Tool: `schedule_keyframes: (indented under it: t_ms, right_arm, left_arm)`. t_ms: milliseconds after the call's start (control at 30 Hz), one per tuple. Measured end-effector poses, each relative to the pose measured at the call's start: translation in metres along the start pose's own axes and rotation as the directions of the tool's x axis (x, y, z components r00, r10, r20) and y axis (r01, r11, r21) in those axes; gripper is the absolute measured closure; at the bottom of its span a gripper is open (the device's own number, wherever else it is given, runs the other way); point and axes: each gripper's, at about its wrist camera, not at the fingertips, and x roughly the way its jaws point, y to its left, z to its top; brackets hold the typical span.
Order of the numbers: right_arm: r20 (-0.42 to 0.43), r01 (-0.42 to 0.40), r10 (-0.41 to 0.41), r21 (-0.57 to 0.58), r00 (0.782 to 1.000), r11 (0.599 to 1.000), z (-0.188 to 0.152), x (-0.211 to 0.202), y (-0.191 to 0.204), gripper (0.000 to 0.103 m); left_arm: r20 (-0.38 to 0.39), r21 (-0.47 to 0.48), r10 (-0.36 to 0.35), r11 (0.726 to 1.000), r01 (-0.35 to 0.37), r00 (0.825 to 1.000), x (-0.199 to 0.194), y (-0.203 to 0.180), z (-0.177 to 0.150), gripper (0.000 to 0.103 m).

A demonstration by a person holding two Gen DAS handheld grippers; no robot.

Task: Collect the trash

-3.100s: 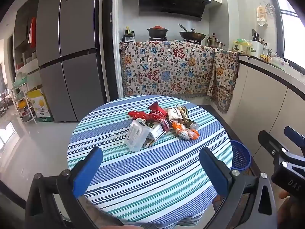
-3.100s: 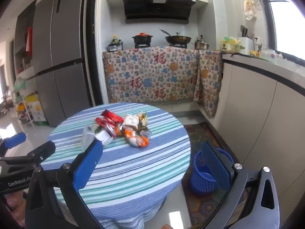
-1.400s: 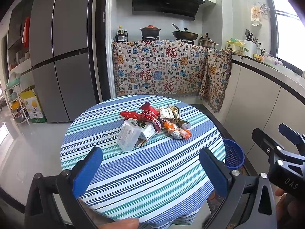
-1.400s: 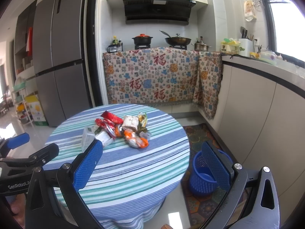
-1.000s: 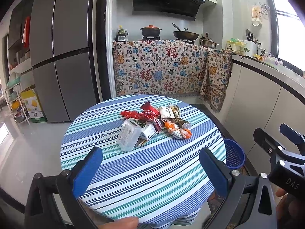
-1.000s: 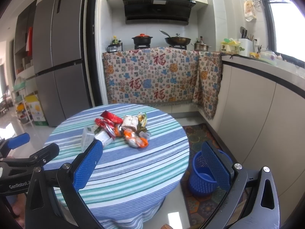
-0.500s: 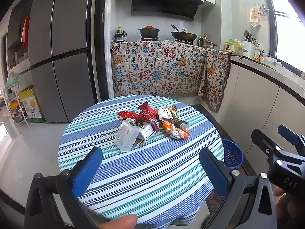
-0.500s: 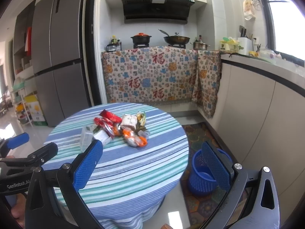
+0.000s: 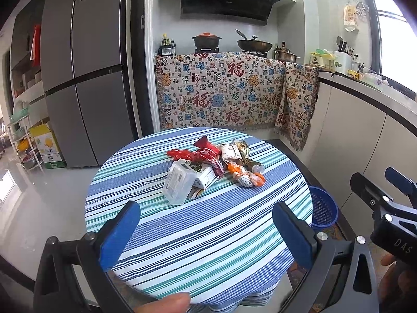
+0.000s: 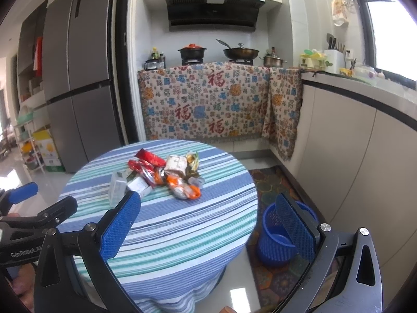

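Blue bin (image 9: 323, 210) half hidden behind striped table (image 9: 208, 224)

The left gripper (image 9: 206, 230) hangs wide open and empty before a striped round table (image 9: 208, 234) bearing a trash pile (image 9: 211, 169), with a blue basket (image 9: 322, 210) beside the table.

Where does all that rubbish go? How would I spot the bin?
Find the round table with the striped cloth; the trash pile sits on top. On the floor to its right stands a small blue basket, the only perforated blue container in view.
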Motion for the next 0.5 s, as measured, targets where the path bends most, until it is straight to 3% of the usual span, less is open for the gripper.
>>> schedule_keyframes:
  t_ms: [500]
  right_arm:
    - [-0.007,-0.008,0.008,0.002,1.000,1.000,-0.0026,0.0006,-0.0011,0.000]
  left_arm:
    - [-0.020,-0.012,0.030,0.999,-0.031,0.999,0.0071,0.0062,-0.0036,0.000]
